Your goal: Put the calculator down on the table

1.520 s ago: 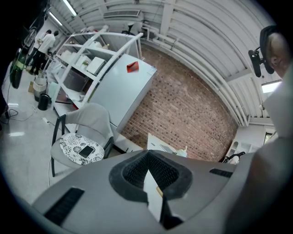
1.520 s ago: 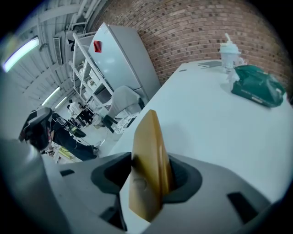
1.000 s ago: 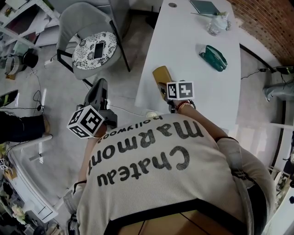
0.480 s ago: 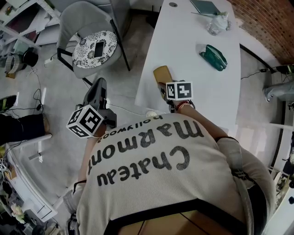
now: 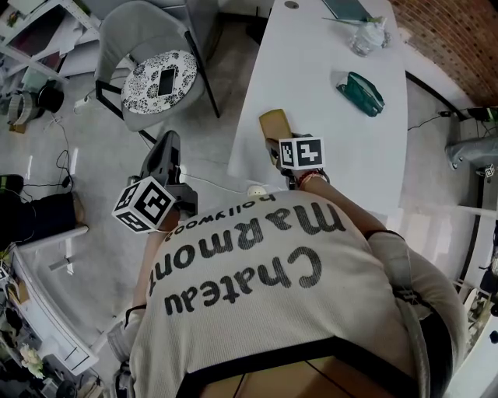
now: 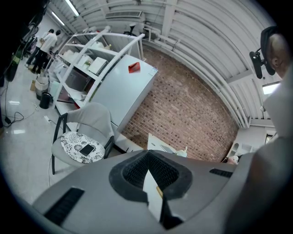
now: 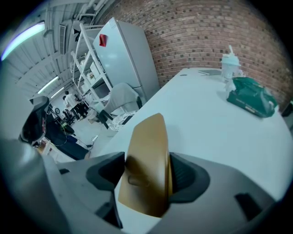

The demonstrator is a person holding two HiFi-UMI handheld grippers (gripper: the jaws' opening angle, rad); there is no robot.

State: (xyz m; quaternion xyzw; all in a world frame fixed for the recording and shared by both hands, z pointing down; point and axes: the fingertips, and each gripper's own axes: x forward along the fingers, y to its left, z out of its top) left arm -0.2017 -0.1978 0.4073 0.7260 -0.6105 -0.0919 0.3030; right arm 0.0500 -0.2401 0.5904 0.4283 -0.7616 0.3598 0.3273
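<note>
The calculator [image 5: 273,125], a flat tan slab, lies on the white table [image 5: 327,124] close to its near left edge. My right gripper [image 5: 277,152] points down at it, and in the right gripper view the calculator [image 7: 145,160] lies between the two pads. The jaws are opening: a thin dark gap shows at the left pad, so the pads straddle the calculator without pressing it. My left gripper [image 5: 166,151] hangs over the floor left of the table. Its pads [image 6: 132,171] meet at the tip with nothing between them.
A green pouch [image 5: 360,95] lies further up the table, with a clear plastic bottle [image 5: 369,36] and a dark notebook [image 5: 346,8] at the far end. A grey chair [image 5: 144,47] with a phone [image 5: 166,81] on its patterned cushion stands left of the table. Cables run across the floor.
</note>
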